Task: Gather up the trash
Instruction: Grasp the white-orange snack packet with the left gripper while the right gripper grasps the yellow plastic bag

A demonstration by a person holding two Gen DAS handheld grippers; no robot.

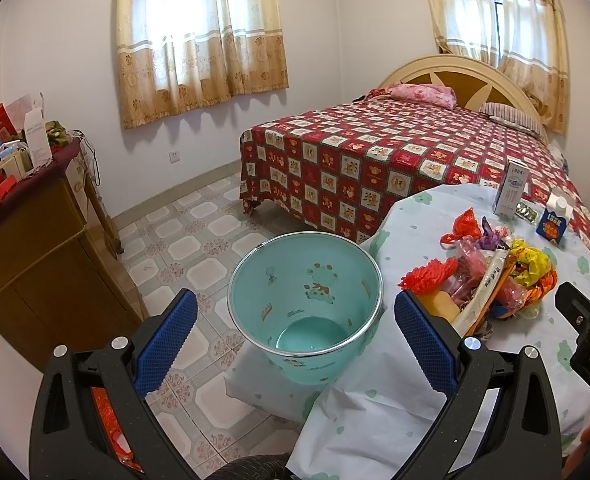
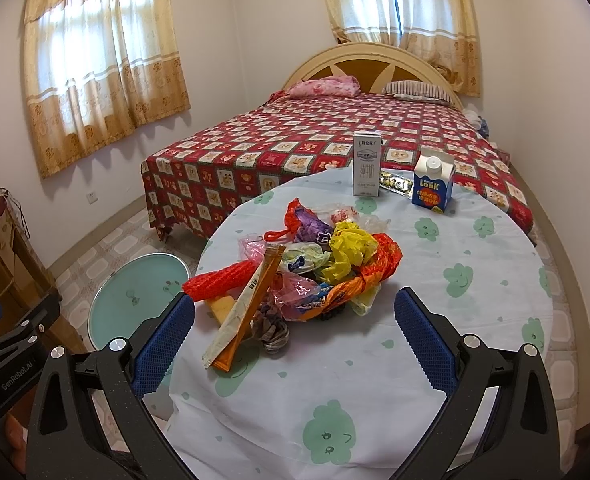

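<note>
Hovering with fingers spread wide and holding nothing, the right gripper [image 2: 294,334] faces the heap of wrappers and plastic bags [image 2: 311,264] at the middle of the round table [image 2: 495,280]. The left gripper [image 1: 295,340], equally released and empty, looks down into the teal bin [image 1: 307,308] standing just beside the table's left edge. Judging from this, the long paper sleeve [image 2: 243,316] nearest the right gripper is the easiest first pick; pinch it mid-length, lift clear, then carry it over the bin's rim.

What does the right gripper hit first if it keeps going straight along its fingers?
Most likely the heap of crumpled plastic wrappers and bags on the round table with the pale cloud-print cloth. The right gripper is open and aimed at the heap's near edge, where a long white-and-orange sachet lies closest. Depth is uncertain.
</note>
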